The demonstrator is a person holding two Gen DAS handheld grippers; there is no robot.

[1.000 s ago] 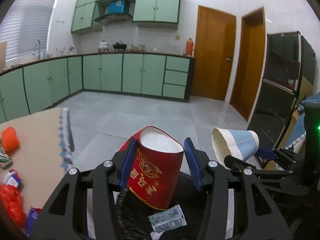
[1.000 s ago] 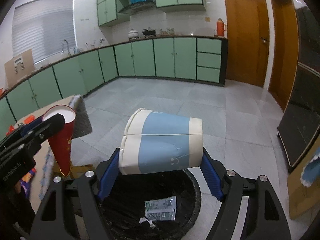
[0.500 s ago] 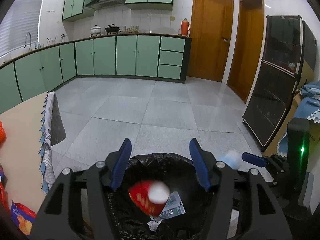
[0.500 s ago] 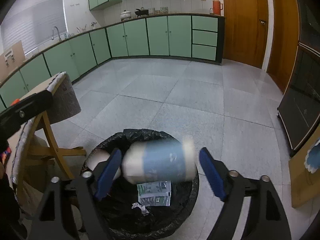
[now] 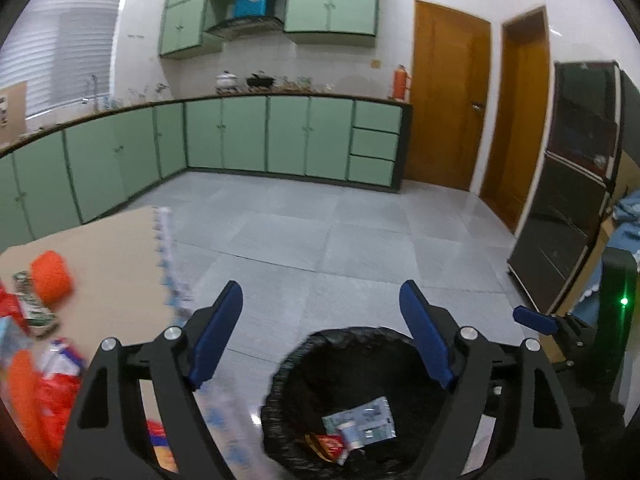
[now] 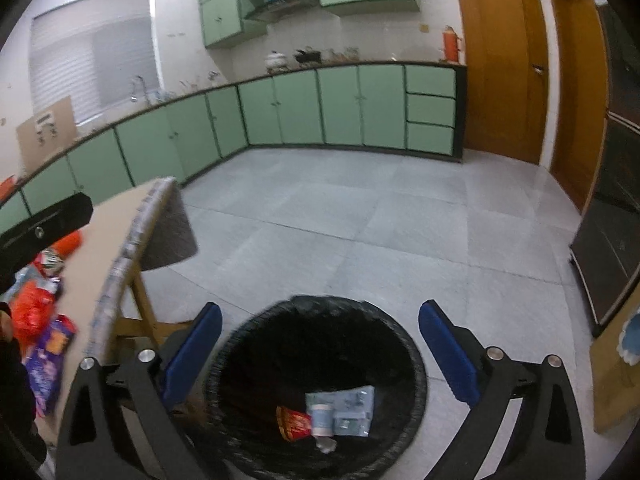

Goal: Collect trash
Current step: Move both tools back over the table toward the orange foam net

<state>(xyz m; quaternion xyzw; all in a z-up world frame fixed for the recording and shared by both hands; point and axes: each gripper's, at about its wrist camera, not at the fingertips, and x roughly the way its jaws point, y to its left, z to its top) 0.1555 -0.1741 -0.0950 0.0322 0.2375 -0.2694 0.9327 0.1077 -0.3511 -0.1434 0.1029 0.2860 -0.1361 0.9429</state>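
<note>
On the left, wrappers (image 5: 40, 376) and an orange ball (image 5: 52, 278) are lying on the table (image 5: 108, 252); they are looking light, crinkly and soft, so pinching each across a bunched middle is probably best. The left tool (image 5: 320, 340) is hanging wide open and empty between the table edge and the black-lined bin (image 6: 320, 320). The right tool (image 6: 320, 354) is hovering open and empty directly over the bin, where a red cup (image 6: 294, 422), a blue cup (image 6: 322, 420) and a packet (image 6: 352, 404) are resting. Grey floor tiles (image 6: 360, 220) are stretching toward green cabinets (image 6: 340, 108).
</note>
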